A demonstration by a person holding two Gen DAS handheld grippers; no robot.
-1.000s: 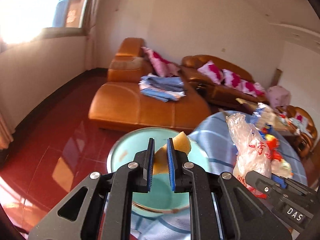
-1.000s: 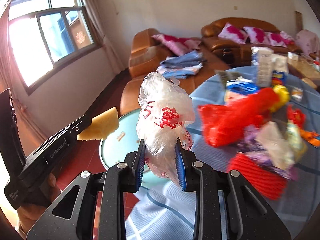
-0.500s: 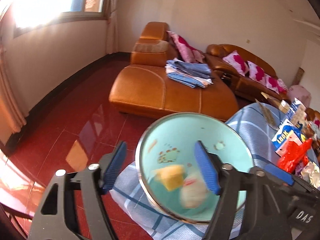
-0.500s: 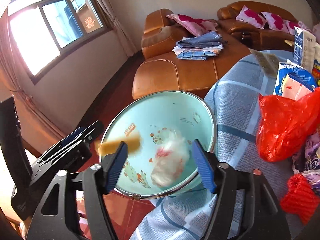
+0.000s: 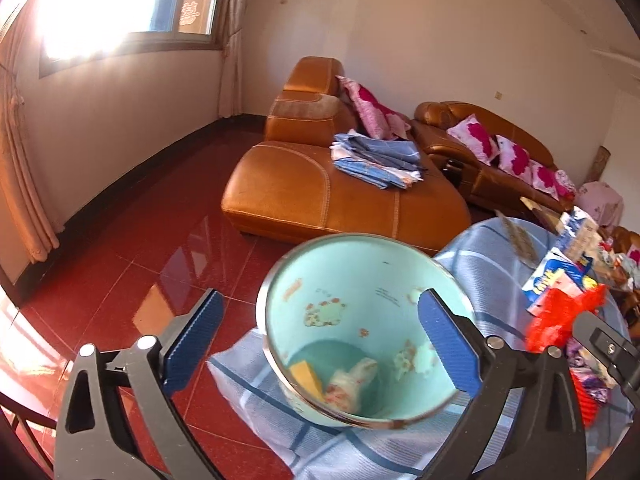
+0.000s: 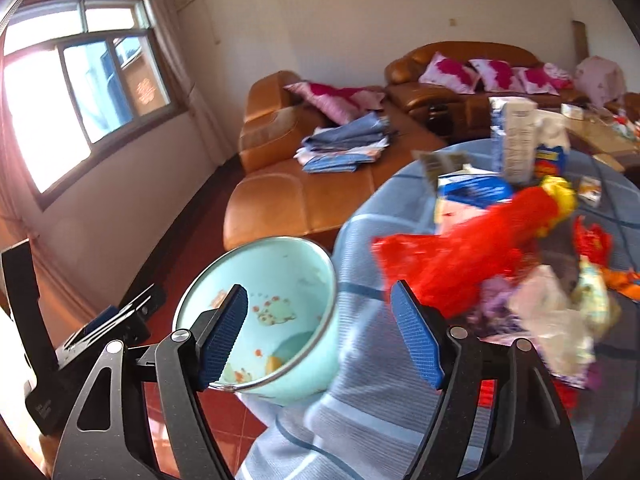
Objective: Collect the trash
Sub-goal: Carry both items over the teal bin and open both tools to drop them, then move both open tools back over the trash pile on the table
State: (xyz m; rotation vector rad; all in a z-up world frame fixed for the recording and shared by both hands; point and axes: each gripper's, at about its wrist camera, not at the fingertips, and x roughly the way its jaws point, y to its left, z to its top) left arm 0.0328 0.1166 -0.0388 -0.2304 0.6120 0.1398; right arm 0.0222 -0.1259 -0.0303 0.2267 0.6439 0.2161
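Both grippers, left [image 5: 318,346] and right [image 6: 318,336], are spread empty, jaws just opened; yellow scrap [image 5: 306,376] and crumpled bag [image 5: 352,378] are seen inside the basin [image 5: 360,256], while much litter [image 6: 472,256] is left beside it.

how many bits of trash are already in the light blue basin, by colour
yellow piece: 1
clear plastic bag with red print: 1
total in the light blue basin: 2
Both the left gripper and the right gripper have just been opening, with nothing between the jaws.
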